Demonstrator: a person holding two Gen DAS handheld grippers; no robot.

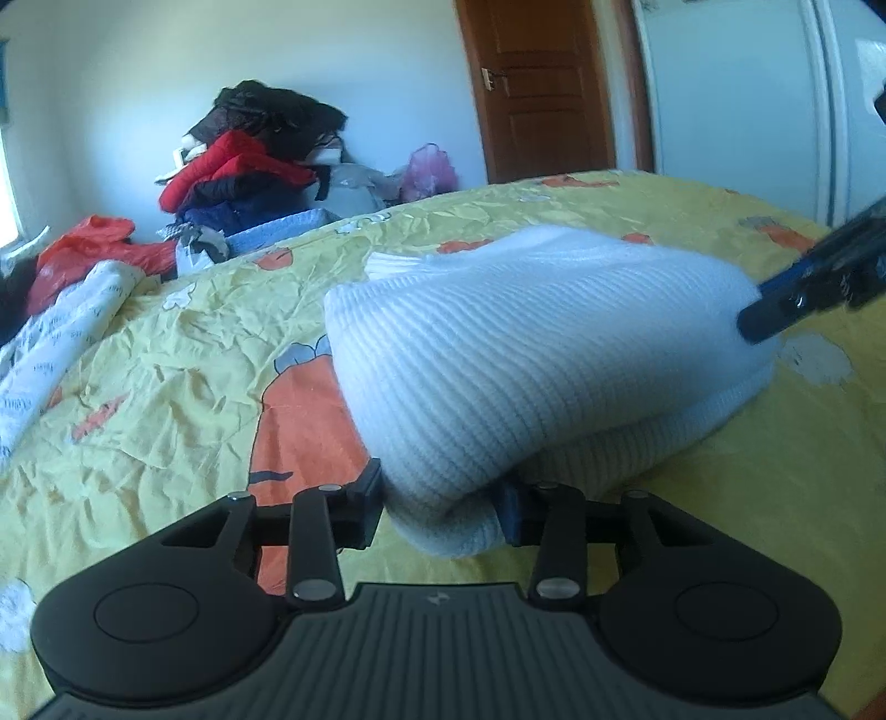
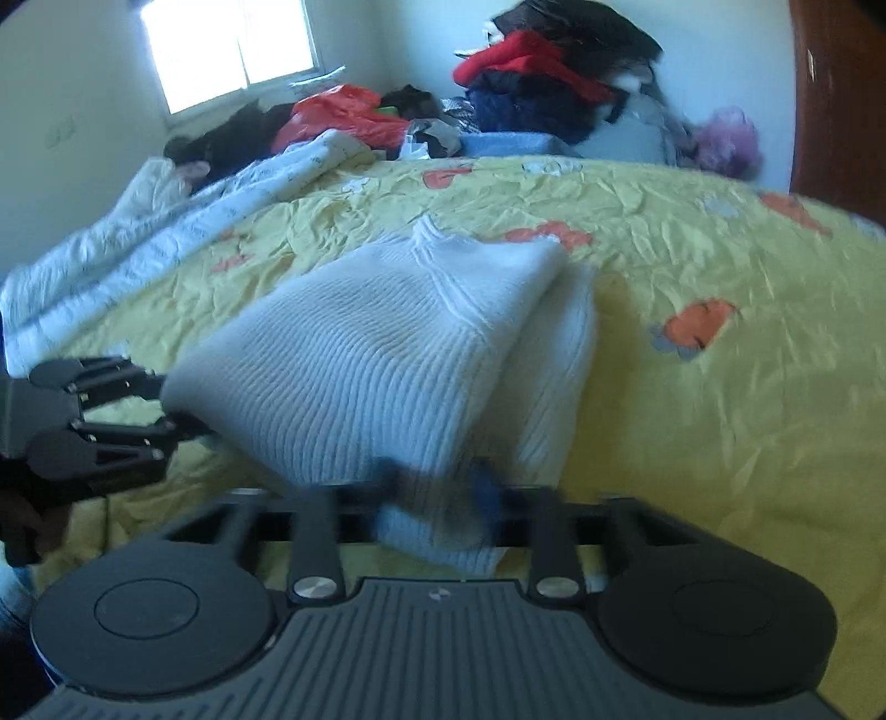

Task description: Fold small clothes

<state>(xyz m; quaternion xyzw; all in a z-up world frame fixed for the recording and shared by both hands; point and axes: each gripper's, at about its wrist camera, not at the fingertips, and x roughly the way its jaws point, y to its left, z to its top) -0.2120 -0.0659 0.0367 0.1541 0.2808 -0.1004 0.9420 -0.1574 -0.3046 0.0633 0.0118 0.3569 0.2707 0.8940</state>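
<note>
**Both hand-held grippers clamped on a folded white sweater**

A white ribbed sweater (image 1: 531, 354) lies folded over on a bed (image 1: 166, 387) covered with a yellow sheet printed in orange. The sweater is doubled: an upper layer drapes over a lower one that rests on the sheet.

The left hand-held gripper (image 1: 443, 507) is closed on the sweater's near corner, its two fingers pressing a thick fold of knit between them. In the right wrist view the same hand-held gripper (image 2: 171, 412) shows at the sweater's left edge, its black linkage reaching in to the cloth.

The right hand-held gripper (image 2: 443, 487) grips the sweater's near edge as well (this part is blurred, but cloth fills the gap between the fingers and bunches there). In the left wrist view its dark blue fingertip (image 1: 761, 318) presses against the sweater's right end.

Beyond the sweater, at the far side of the bed, a white quilt (image 2: 166, 221) lies bunched along the edge, and behind it a heap of clothes (image 1: 243, 160) in red, black and navy is stacked against the wall. A brown door (image 1: 542, 88) stands right of that heap. A bright window (image 2: 232, 50) shows above the quilt.
</note>
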